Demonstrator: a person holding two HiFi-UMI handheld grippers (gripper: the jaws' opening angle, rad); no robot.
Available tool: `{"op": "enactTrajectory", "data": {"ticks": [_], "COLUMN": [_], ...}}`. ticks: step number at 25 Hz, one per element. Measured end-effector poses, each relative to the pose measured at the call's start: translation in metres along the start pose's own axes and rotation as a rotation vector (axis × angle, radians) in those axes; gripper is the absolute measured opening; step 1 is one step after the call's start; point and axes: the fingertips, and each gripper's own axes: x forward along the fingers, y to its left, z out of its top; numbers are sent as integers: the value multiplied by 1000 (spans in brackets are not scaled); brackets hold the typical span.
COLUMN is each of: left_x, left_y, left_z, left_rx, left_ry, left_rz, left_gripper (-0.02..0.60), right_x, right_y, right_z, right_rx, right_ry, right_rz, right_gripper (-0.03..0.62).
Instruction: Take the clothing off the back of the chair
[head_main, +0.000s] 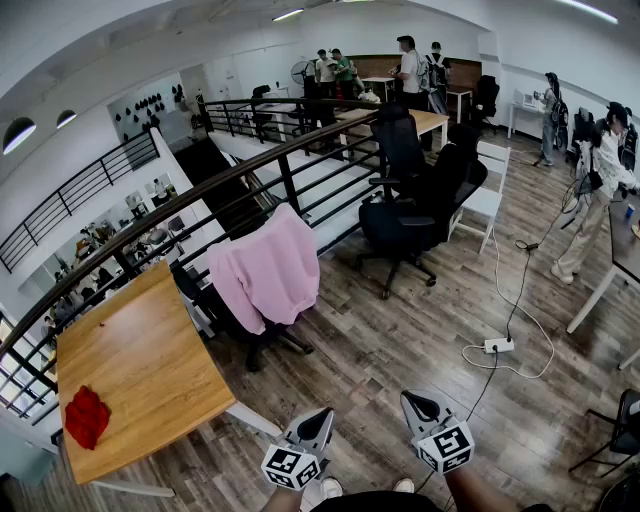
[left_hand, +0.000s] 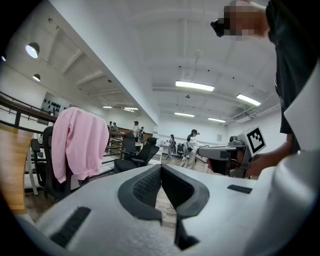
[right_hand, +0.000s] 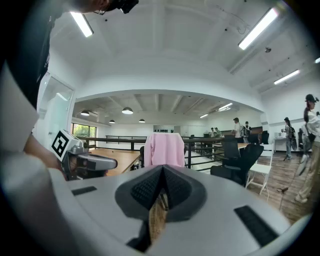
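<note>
A pink sweatshirt (head_main: 268, 270) hangs over the back of a black office chair (head_main: 262, 338) beside the wooden table. The same pink sweatshirt (left_hand: 79, 141) shows at the left in the left gripper view, and the pink sweatshirt (right_hand: 164, 149) sits straight ahead in the right gripper view. My left gripper (head_main: 318, 425) and right gripper (head_main: 418, 405) are held low at the bottom of the head view, well short of the chair. Both are shut with nothing between their jaws: left gripper (left_hand: 161, 170), right gripper (right_hand: 163, 172).
A wooden table (head_main: 140, 370) with a red cloth (head_main: 86, 416) stands at the left, against a black railing (head_main: 290, 150). More black chairs (head_main: 415, 205) and a white chair (head_main: 487, 195) stand farther back. A power strip (head_main: 498, 345) with cable lies on the floor; several people stand around.
</note>
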Motion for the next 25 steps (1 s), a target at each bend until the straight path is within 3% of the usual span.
{"op": "enactTrajectory", "data": {"ticks": [10,16,25], "left_x": [12,19,41], "left_y": [-17,-30,-63], "left_z": [8,11,15], "left_rx": [33,56,91], "left_ry": [-12,-4,-9], "left_rz": [-7,-4,39], "left_gripper": [17,16,15], "right_x": [-4,-16,-52], "right_y": [-8,-14,-59], "right_z": [15,21,22], "right_rx": [-31,15,37], "right_ry": [-41,-94,-118], "right_rz": [19,52,59], "right_gripper": [0,2,2]}}
